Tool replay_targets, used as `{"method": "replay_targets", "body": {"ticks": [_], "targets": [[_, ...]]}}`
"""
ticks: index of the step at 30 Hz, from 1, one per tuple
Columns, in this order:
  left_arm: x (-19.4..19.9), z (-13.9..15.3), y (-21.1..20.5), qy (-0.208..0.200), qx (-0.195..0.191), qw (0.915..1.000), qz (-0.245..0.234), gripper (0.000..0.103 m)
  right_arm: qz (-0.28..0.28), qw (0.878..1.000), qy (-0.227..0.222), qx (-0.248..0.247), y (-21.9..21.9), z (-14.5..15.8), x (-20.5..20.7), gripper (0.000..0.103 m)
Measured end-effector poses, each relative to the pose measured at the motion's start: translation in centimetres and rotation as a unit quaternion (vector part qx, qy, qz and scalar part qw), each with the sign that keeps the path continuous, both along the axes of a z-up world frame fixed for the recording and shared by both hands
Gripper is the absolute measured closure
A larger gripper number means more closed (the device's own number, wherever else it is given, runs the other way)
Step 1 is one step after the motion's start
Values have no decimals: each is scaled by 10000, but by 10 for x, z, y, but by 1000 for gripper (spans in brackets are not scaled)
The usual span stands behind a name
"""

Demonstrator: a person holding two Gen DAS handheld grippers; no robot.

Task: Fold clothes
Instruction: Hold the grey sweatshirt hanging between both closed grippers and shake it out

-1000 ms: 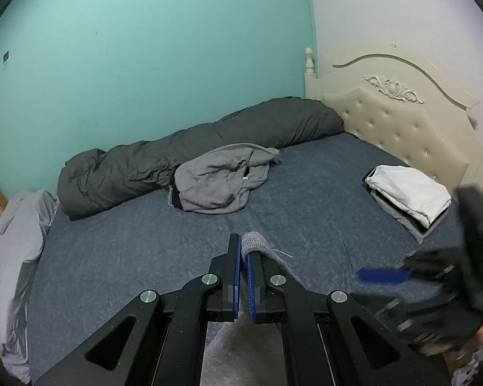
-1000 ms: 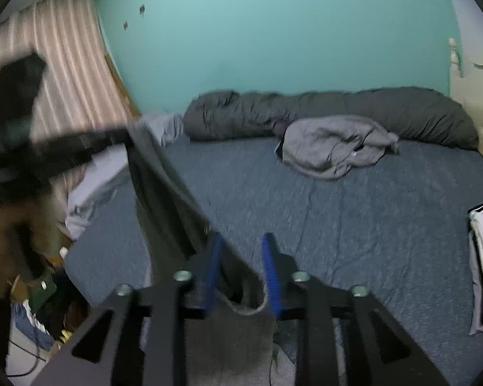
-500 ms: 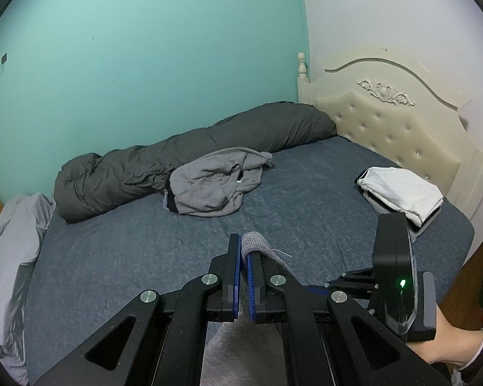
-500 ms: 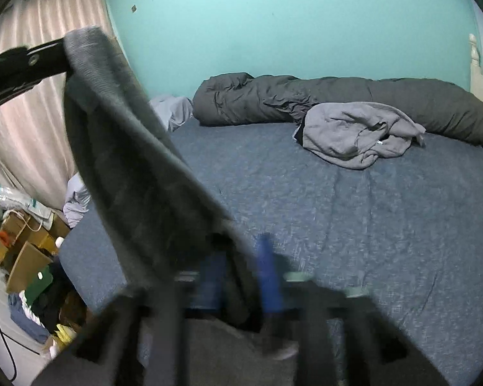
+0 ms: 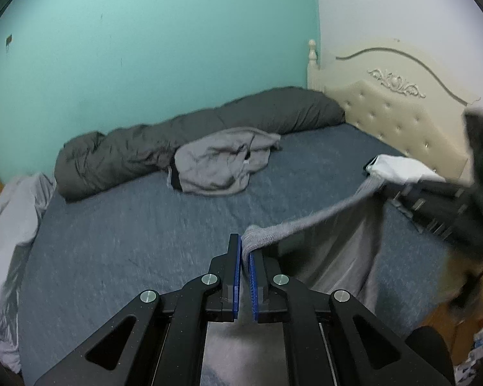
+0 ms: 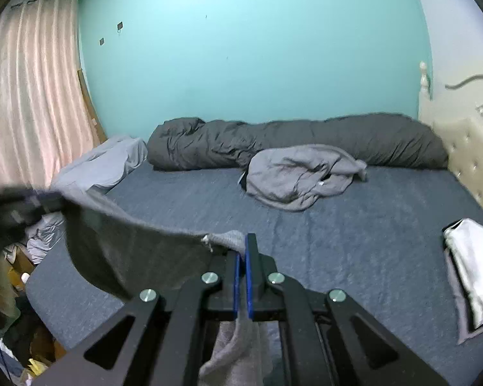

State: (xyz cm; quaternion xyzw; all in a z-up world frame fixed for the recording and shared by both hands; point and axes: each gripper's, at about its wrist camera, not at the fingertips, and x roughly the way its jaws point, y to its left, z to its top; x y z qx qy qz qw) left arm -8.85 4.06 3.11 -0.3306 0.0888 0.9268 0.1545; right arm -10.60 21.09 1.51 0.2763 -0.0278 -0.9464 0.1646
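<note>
While stretched in the air above the bed (image 5: pixel 145 241), hung as a taut grey cloth (image 5: pixel 322 218) between both grippers, sagging below its top edge. Was pinched at one corner by the left gripper (image 5: pixel 245 251), blue pads nearly together on the bunched knit, hem running off right to the right gripper (image 5: pixel 434 199), blurred at the frame edge. Showed the same from the right wrist: right gripper (image 6: pixel 242 251) closed tight on the other corner, a tail of fabric dangling beneath the jaws, cloth (image 6: pixel 128 241) spanning left to the smeared left gripper (image 6: pixel 13 206). Lay beyond, crumpled on the blue sheet, as a lighter grey garment (image 5: pixel 222 167), just in front of and touching a rolled dark duvet (image 5: pixel 193 141) against the teal wall (image 5: pixel 145 48). Sat near the cream headboard (image 5: pixel 402 109) as a folded white pile (image 6: pixel 473 257), well apart from the crumpled garment. Bunched at the bed's far end as pale grey bedding (image 6: pixel 103 164), beside a pink curtain (image 6: pixel 32 96). Appeared blurred at the lower right of the left view as part of a hand (image 5: pixel 467 276) behind the right gripper. Crowded the floor at the lower left of the right view as clutter too dim to identify.
</note>
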Motion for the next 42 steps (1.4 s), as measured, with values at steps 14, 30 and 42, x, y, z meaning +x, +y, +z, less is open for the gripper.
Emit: {"method": "replay_targets", "body": {"ticks": [14,30,42], "targets": [[-9,-82,-1,-596,192,9979,138,68,109,9989,259,387,-7,19,13,101],[-10,-109,-25,-754,291,9957,451,98,23,9986,325,409,4,27,19,100],[6,41,-48,330,15,9977,598,98,-142,9963,796,297,21,74,36,100]]}}
